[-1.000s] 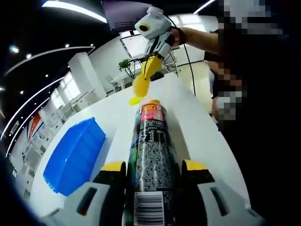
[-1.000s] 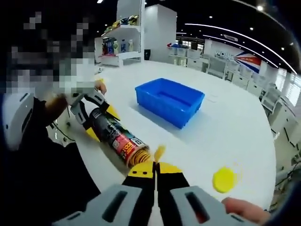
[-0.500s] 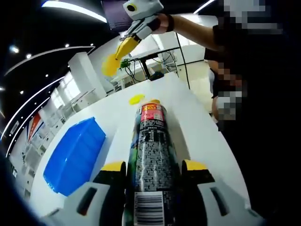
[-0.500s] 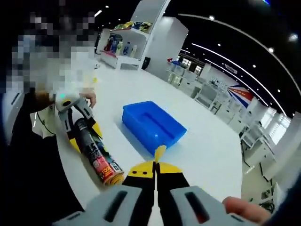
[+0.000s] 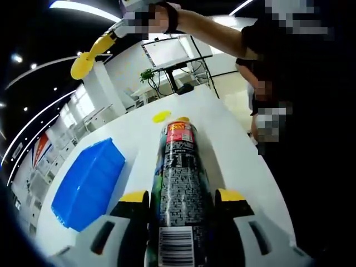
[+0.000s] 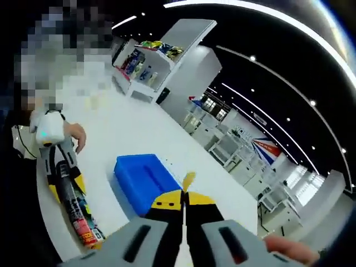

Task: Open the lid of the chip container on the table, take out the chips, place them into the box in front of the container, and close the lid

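The left gripper point(image 5: 181, 203) clamps the chip container point(image 5: 179, 178) flat on the table point(image 5: 233, 150), steadying it while the right gripper point(image 6: 183, 194), jaws pinched on a chip point(image 6: 188, 179), lifts it above the blue box point(image 6: 143, 179).

A dark ceiling point(image 6: 289, 50) carries curved light strips point(image 6: 267, 11) and small spotlights. A white shelf unit point(image 6: 161, 53) holds colourful goods, and rows of desks point(image 6: 233, 150) stand beyond the white table point(image 6: 128, 128).

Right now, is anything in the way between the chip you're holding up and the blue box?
Nothing visible is. The right gripper, shut on a chip, is raised above the table, and the blue box sits open below it. The chip container lies off to the side in the left gripper.
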### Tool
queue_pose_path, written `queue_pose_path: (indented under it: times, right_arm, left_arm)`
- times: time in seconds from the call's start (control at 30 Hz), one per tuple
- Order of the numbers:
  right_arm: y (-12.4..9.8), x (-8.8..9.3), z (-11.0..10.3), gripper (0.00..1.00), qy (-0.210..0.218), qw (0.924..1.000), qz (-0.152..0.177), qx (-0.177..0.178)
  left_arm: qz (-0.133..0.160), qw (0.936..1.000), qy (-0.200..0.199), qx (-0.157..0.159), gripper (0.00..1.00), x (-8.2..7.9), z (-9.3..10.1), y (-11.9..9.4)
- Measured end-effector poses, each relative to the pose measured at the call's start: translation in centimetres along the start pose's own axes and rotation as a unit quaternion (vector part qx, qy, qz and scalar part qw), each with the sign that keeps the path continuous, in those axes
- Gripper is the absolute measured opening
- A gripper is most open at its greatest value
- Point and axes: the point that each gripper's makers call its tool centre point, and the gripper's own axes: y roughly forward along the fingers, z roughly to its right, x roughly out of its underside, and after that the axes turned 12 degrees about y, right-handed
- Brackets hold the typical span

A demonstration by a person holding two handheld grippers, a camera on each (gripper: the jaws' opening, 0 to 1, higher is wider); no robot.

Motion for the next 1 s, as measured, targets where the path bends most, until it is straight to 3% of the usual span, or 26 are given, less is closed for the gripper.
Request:
queue_pose_path:
  times: [0.37, 0.53, 0.67, 0.83, 1.0]
  right_arm:
    - [7.6, -1.7, -0.5, 0.01, -0.018, 0.9996, 0.006, -0.022]
    - [11.3, -1.0, -1.5, 0.01, -0.020, 0.9988, -0.003, -0.044]
    - [14.7, 1.9, -4.1, 0.01, -0.038, 0.9947, -0.042, -0.085]
    - [18.5, 6.0, -5.8, 0.01, -0.082, 0.9895, -0.086, -0.082]
    - [21.1, 10.4, -7.3, 0.01, -0.081, 0.9838, -0.127, -0.096]
  left_arm:
    - [-0.001, 1.0000, 0.001, -0.001, 0.48, -0.1, 0.0, 0.0]
    - [-0.001, 1.0000, 0.000, -0.001, 0.48, -0.1, 0.0, 0.0]
    - [-0.002, 1.0000, -0.001, -0.001, 0.48, -0.1, 0.0, 0.0]
    - [-0.004, 1.0000, -0.001, -0.002, 0.48, -0.1, 0.0, 0.0]
    - [-0.008, 1.0000, 0.003, -0.003, 0.48, -0.1, 0.1, -0.1]
